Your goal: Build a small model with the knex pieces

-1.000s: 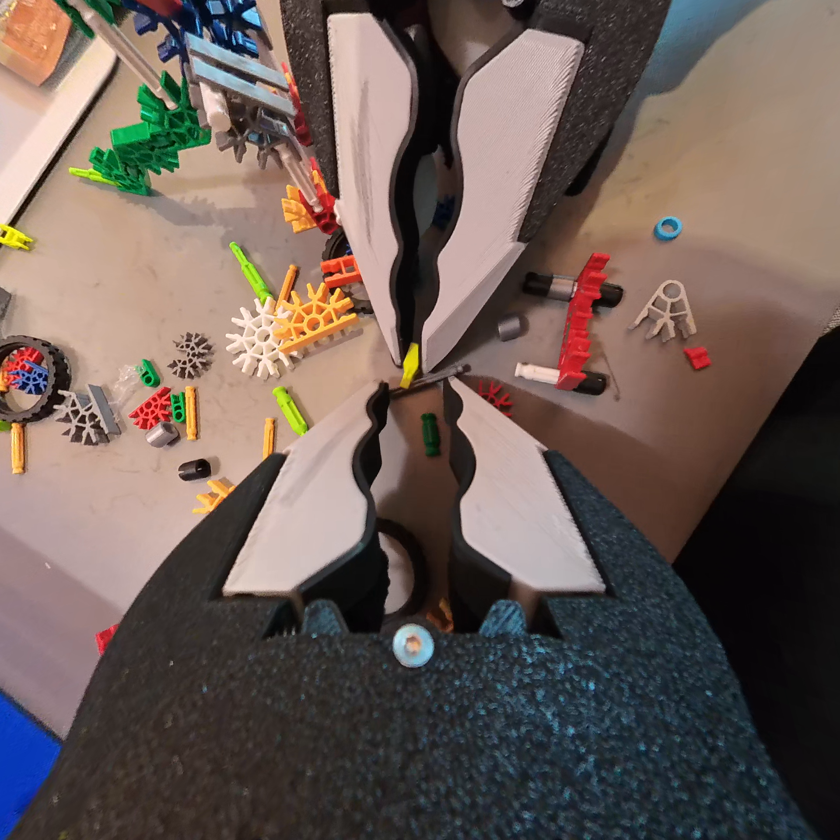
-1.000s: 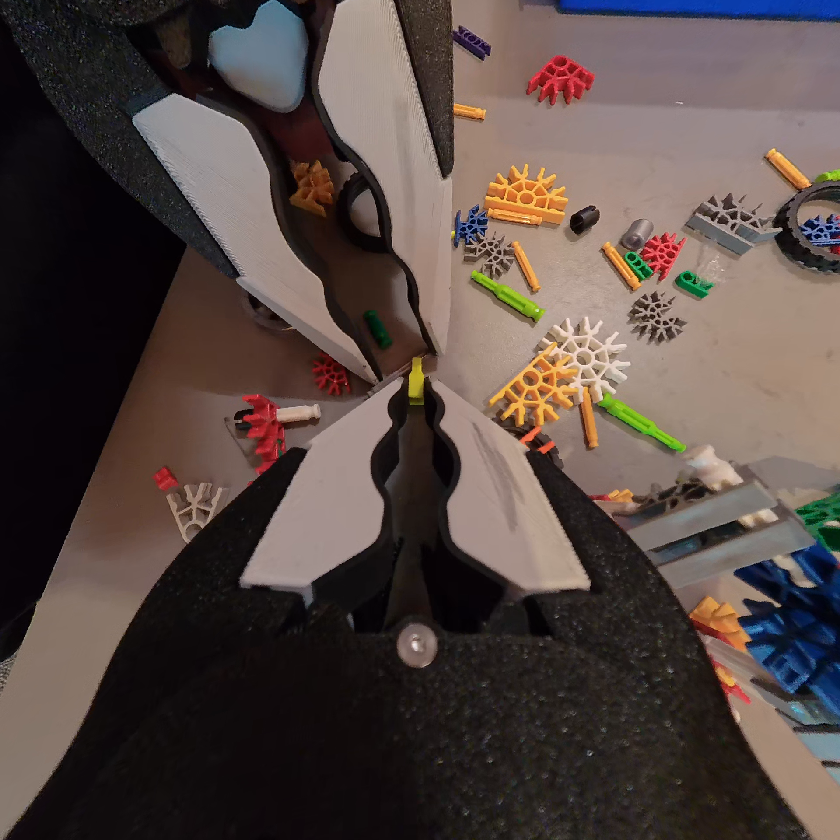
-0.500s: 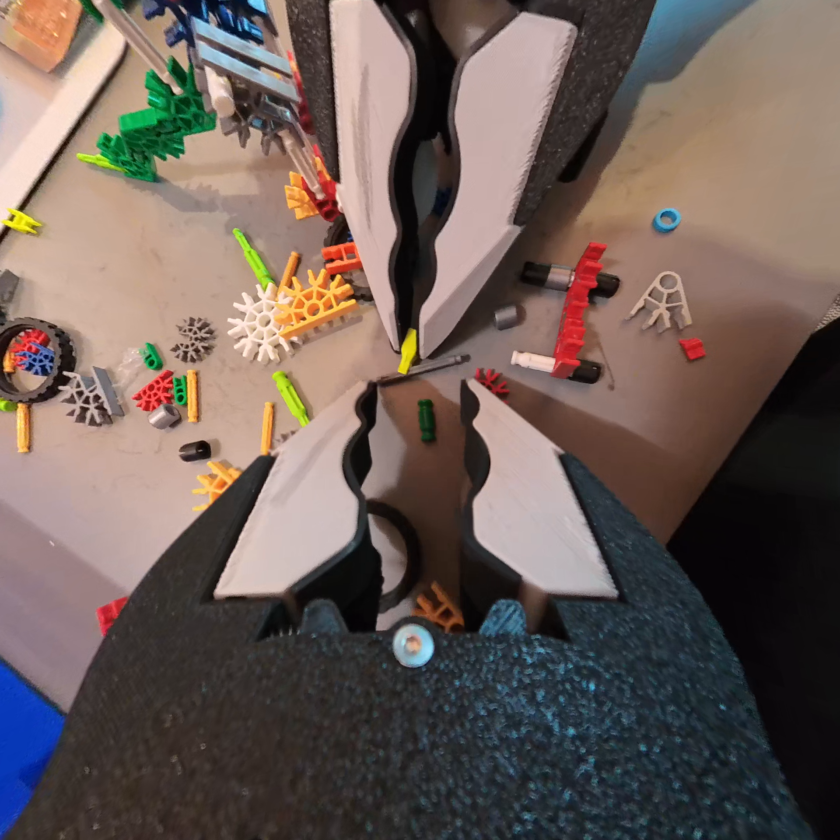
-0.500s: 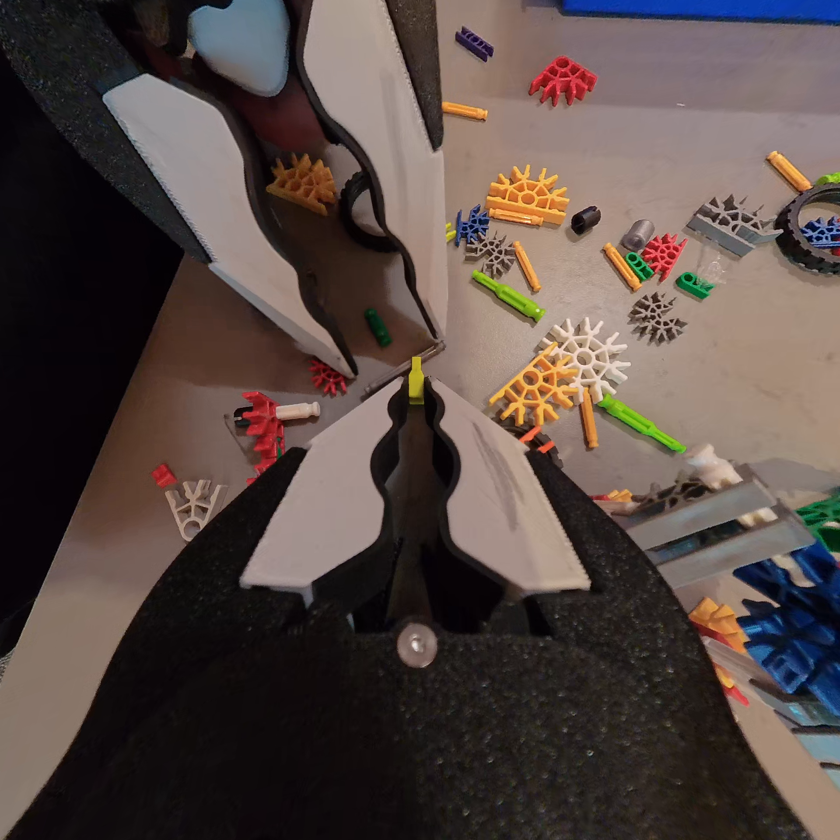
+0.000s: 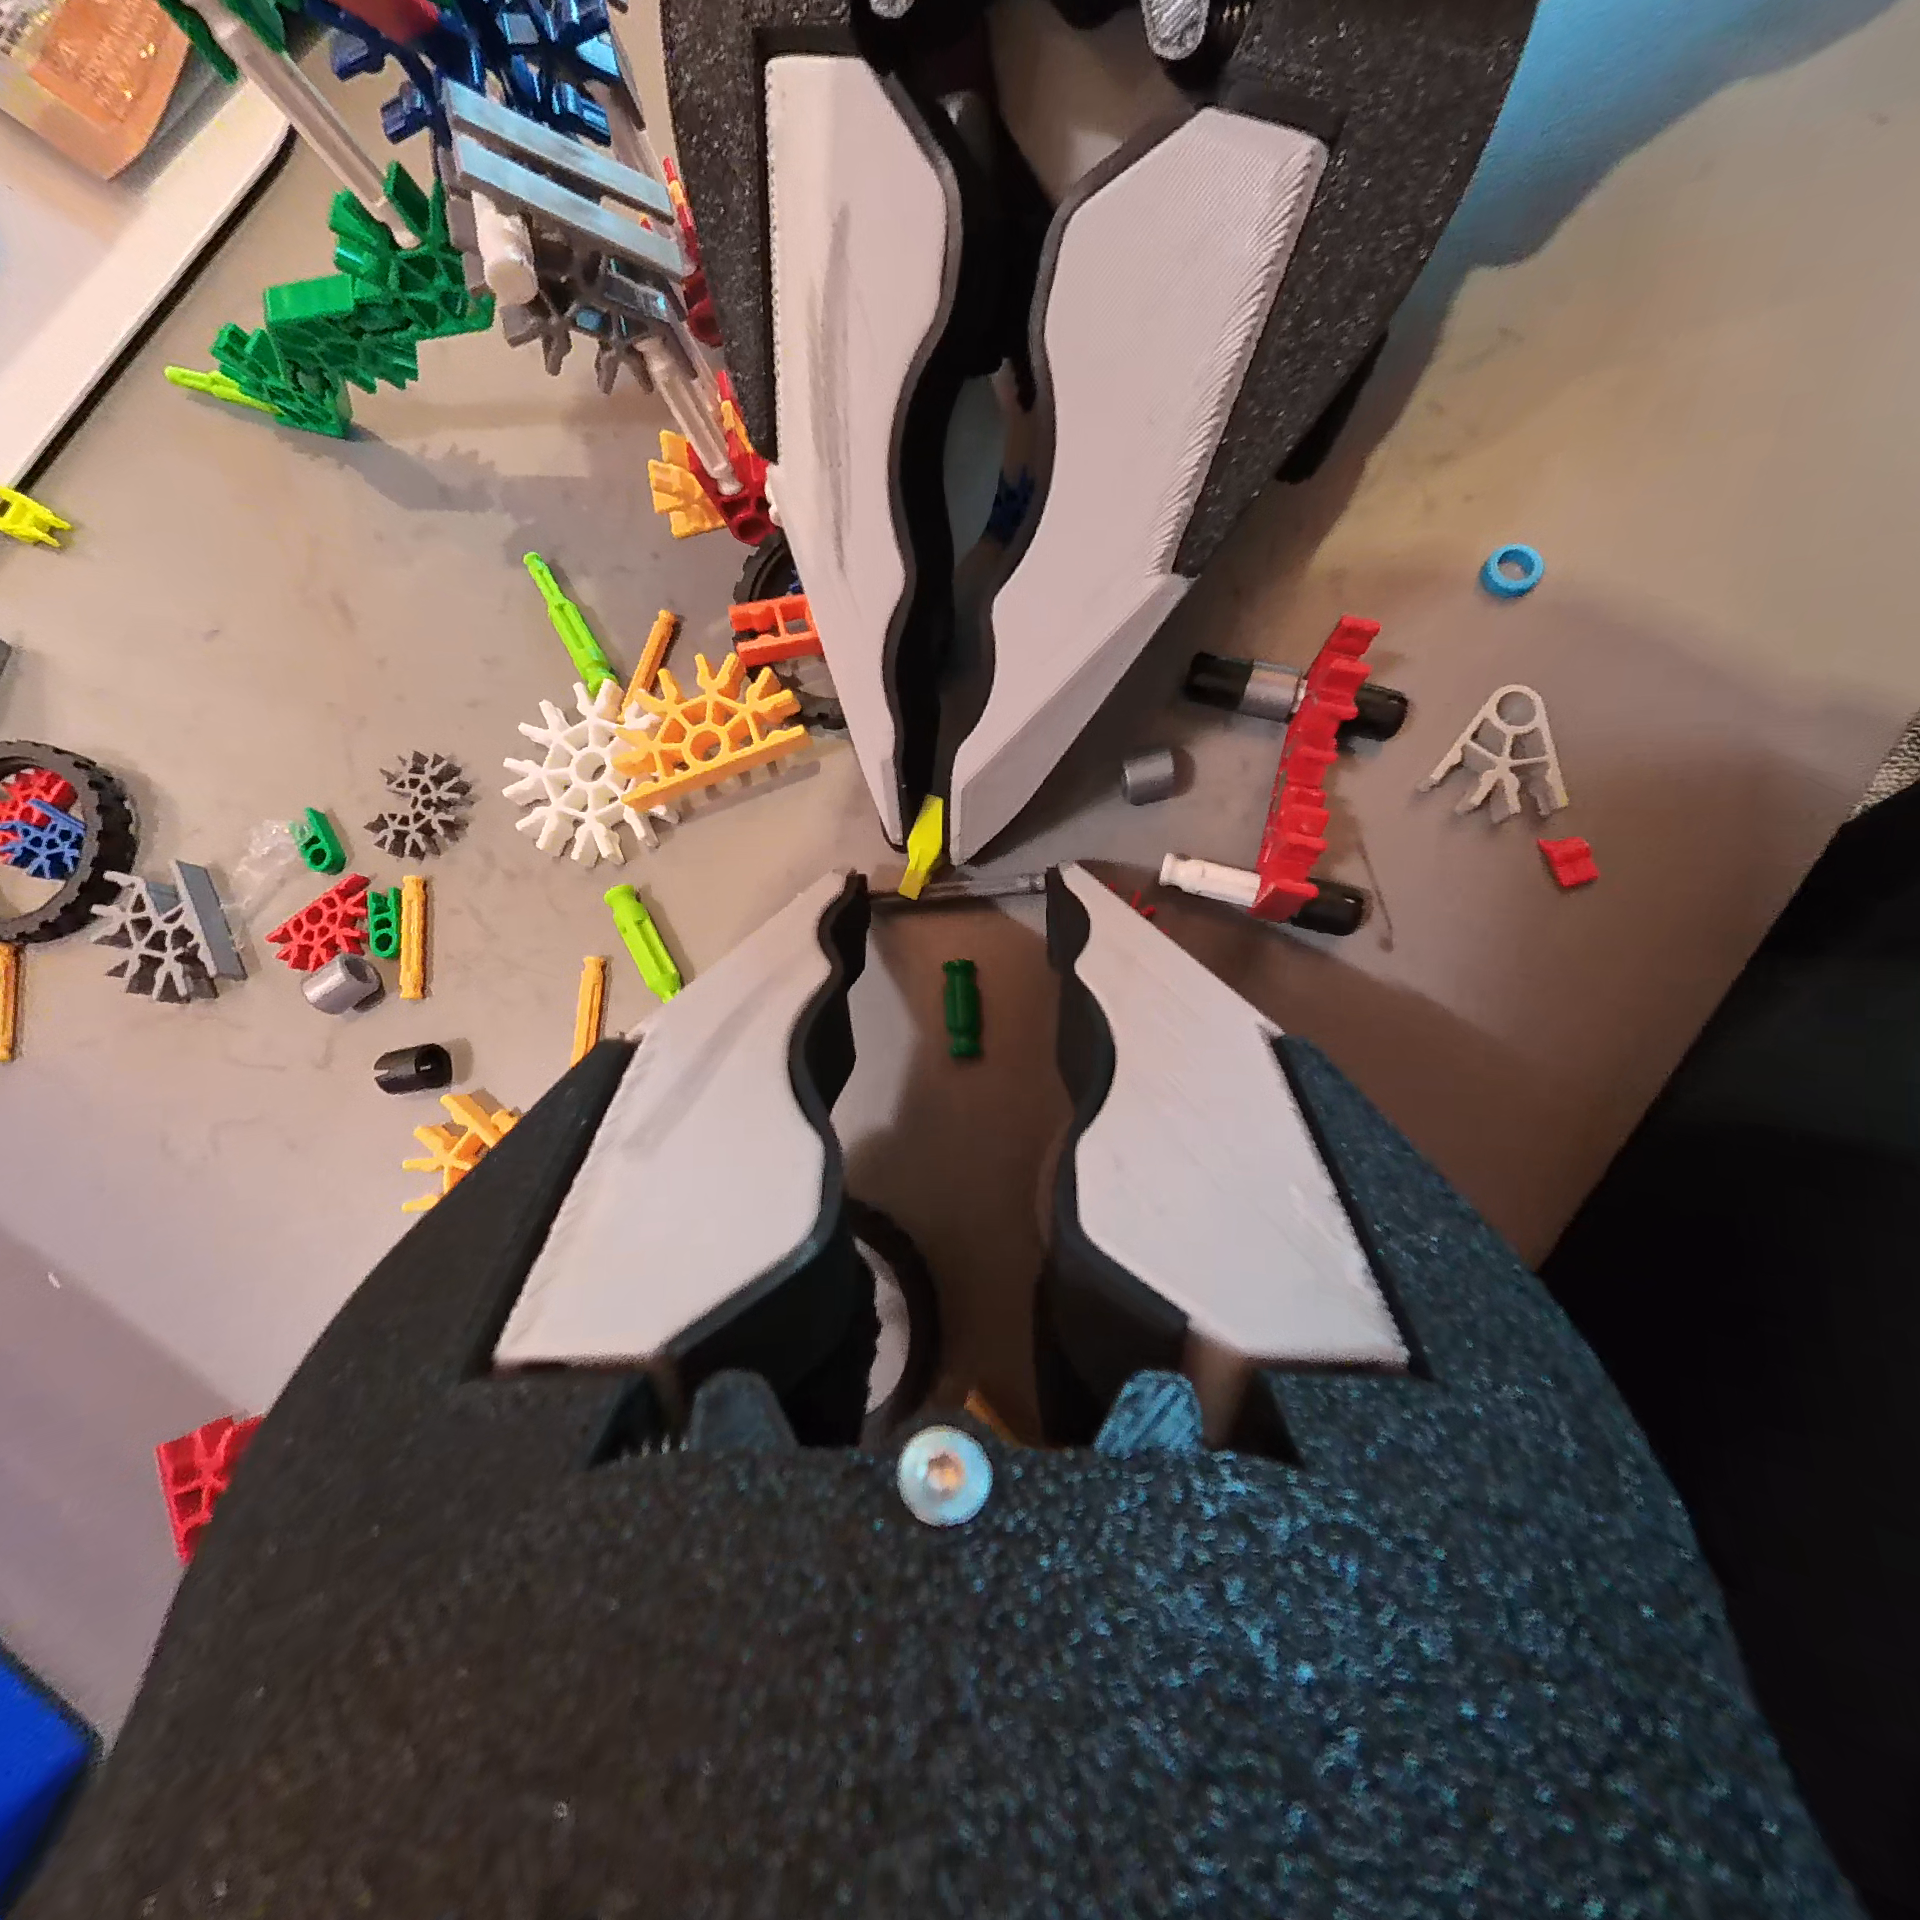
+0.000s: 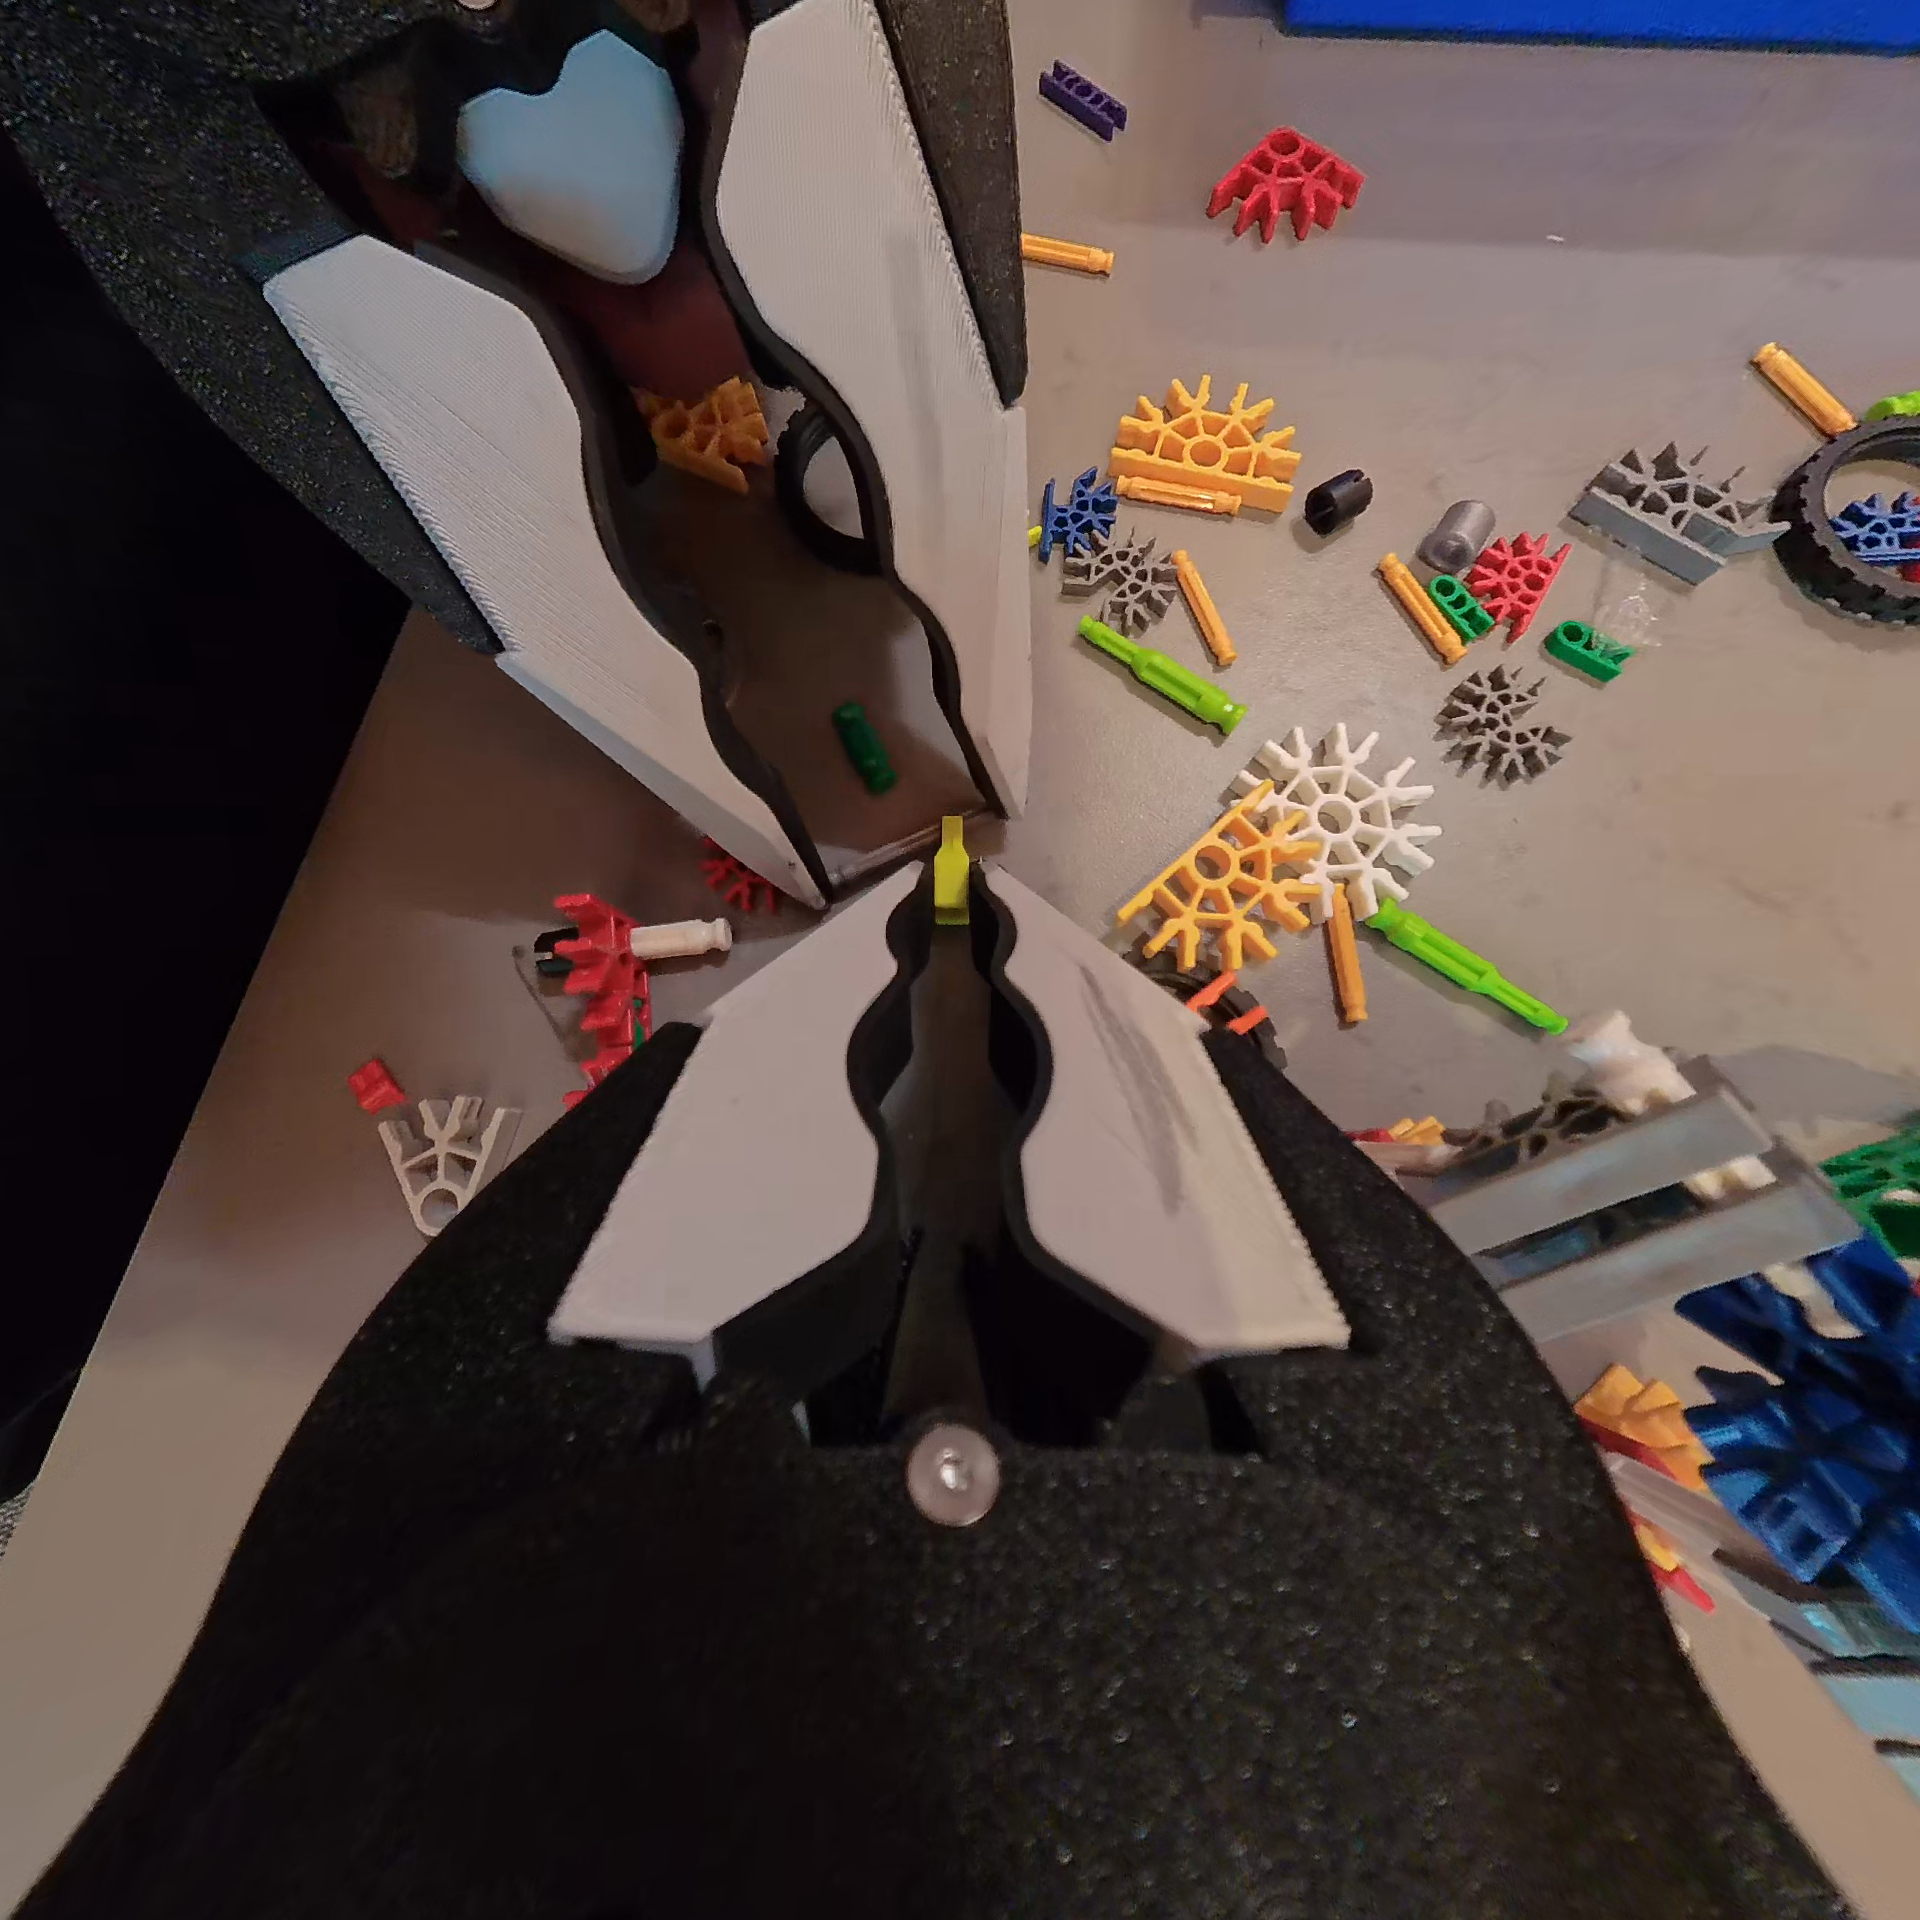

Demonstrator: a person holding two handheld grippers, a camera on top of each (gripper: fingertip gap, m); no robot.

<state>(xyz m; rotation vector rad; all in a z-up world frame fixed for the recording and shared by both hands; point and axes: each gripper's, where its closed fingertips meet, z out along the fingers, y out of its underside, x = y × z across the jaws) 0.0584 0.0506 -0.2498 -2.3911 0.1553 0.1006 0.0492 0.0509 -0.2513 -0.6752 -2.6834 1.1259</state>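
left gripper widened, empty | right gripper pinches yellow rod, mostly hidden

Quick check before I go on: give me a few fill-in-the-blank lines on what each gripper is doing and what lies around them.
1. The right gripper is shut on a short ____ plastic rod.
2. The left gripper has its jaws ____.
3. On the grey table between the left gripper's fingers lies a small dark ____ rod.
4. The white snowflake-shaped connector touches a ____ fan-shaped connector.

Missing words: yellow; open; green; orange
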